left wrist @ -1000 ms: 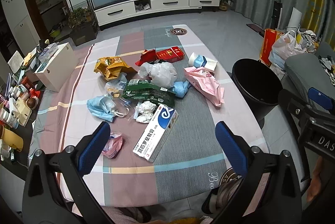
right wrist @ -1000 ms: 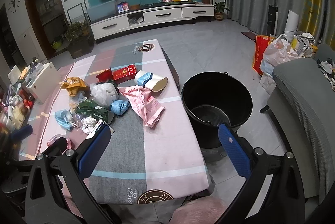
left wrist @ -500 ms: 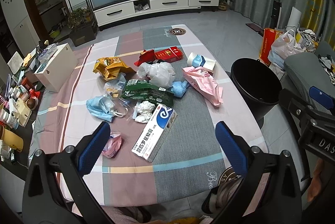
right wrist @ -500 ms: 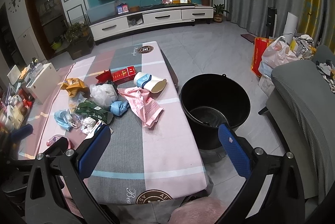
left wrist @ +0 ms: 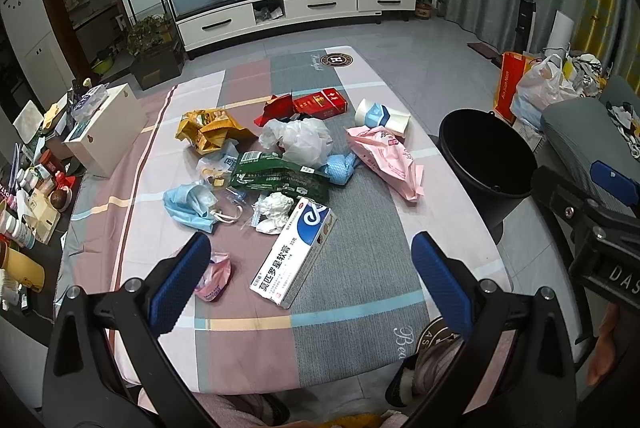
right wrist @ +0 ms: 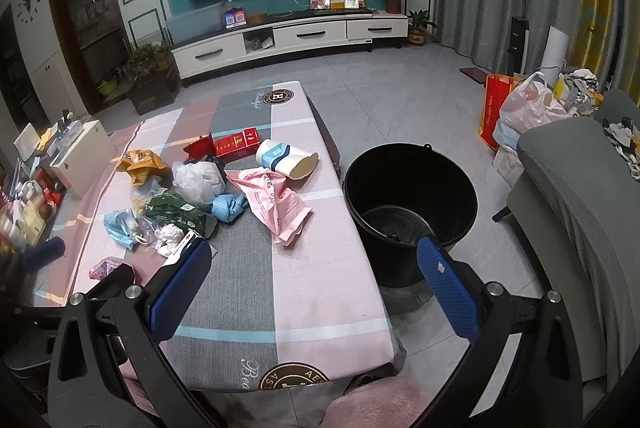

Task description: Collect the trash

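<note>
Trash lies scattered over the cloth-covered table (left wrist: 360, 292): a white medicine box (left wrist: 294, 252), a green packet (left wrist: 280, 180), a pink bag (left wrist: 386, 158), a white plastic bag (left wrist: 300, 138), a red cigarette carton (left wrist: 320, 104), a yellow wrapper (left wrist: 208, 130), a blue face mask (left wrist: 188, 204) and a paper cup (left wrist: 380, 116). My left gripper (left wrist: 308, 268) hangs open above the table's near end, holding nothing. My right gripper (right wrist: 316, 280) is open and empty, between the table edge and the black bucket (right wrist: 408, 196). The pink bag (right wrist: 272, 200) lies ahead of it.
The black bucket (left wrist: 492, 156) stands on the floor right of the table. A white box (left wrist: 108, 132) and small clutter sit on the left. A grey sofa (right wrist: 580, 208) is at right, with bags (right wrist: 524, 108) behind it. A TV cabinet (right wrist: 288, 40) lines the far wall.
Both views have shifted slightly; the trash sits a little farther up in the left wrist view. Both grippers stay open and nothing on the table has moved.
</note>
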{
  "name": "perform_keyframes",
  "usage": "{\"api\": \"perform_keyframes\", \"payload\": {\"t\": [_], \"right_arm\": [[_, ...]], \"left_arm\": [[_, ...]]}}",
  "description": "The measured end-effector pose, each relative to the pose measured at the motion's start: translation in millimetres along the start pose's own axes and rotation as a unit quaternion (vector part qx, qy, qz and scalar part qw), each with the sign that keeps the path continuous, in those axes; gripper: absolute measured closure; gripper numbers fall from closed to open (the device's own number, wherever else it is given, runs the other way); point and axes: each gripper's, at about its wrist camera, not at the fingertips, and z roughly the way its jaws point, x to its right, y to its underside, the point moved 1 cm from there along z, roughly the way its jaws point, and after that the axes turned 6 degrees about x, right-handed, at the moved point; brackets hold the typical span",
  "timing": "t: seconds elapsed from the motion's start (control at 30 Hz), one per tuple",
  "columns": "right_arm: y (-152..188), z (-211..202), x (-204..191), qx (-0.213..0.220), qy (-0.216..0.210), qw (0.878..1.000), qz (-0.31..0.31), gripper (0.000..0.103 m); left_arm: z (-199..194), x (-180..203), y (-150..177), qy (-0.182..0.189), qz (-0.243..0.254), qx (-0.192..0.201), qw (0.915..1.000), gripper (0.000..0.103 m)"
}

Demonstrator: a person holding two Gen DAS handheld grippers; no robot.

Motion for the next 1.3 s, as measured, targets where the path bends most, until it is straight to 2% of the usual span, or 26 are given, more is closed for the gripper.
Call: {"api": "perform_keyframes", "payload": {"t": [0.97, 1.17, 1.23, 1.3], "right_arm": [[2.0, 6.2, -0.1, -0.008, 0.005, 1.000, 0.000, 0.003], [5.5, 14.1, -1.0, -0.015, 0.006, 1.000, 0.001, 0.003], [7.3, 18.8, -0.5, -0.017, 0.003, 1.000, 0.003, 0.003], [11.0, 27.2, 2.0, -0.022, -0.021, 0.999, 0.011, 0.003]], "left_arm": [[9.7, -3.2, 3.2, 0.003, -0.008, -0.009, 0.9999, 0.003], [17.8, -8.3, 4.2, 0.016, -0.019, -0.016, 0.9996, 0.003], [20.2, -11.8, 3.4, 0.032, -0.027, -0.015, 0.9990, 0.003], [22.9, -20.4, 2.8, 0.053, -0.042, -0.010, 0.9977, 0.003]]}}
